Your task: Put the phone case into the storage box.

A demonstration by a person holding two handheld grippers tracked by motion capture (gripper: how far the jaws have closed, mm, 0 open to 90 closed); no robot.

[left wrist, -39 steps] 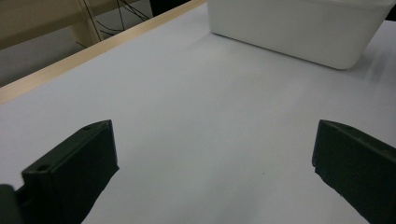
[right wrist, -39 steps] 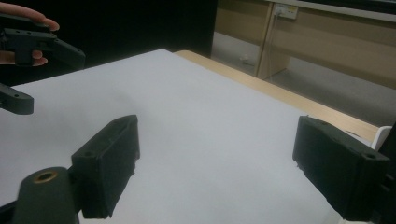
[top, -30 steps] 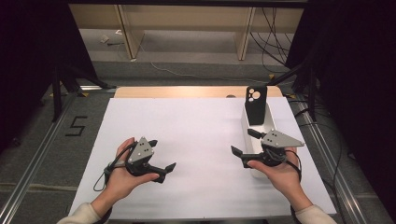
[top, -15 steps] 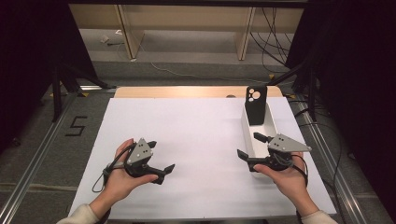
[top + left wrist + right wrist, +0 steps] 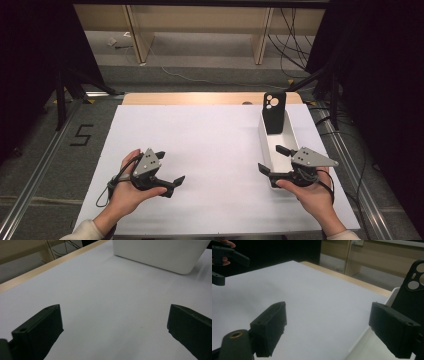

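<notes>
As a person sits at the near edge of the white table, both hands hold grippers low over its bare surface, and everything is placed here against the white bin.

Left hand: the left hand (image 5: 131,187) grips its tool at the near side, well to the left of the white bin (image 5: 270,150).
Left gripper: the left gripper (image 5: 168,169) points toward the bin, its two black jaws spread wide with nothing between them; from its own camera the bin's pale wall (image 5: 160,253) stands ahead and clear of the jaws.
Right hand: the right hand (image 5: 310,192) is at the bin's near end, wrapped around its tool.
Right gripper: the right gripper (image 5: 272,160) rides at the bin's near end, jaws parted and empty; one jaw sits over the bin's interior, the other over the table to the bin's left.
White table: the white table (image 5: 215,145) runs bare from the bin's left side across to the left gripper.
White bin: long and narrow, it lies lengthways on the table's right side, running away from the person.
Phone case: a black phone case (image 5: 274,111) stands upright inside the bin's far end, camera cutouts at the top; in the right gripper view the case (image 5: 412,287) rises behind the right-hand jaw.
</notes>
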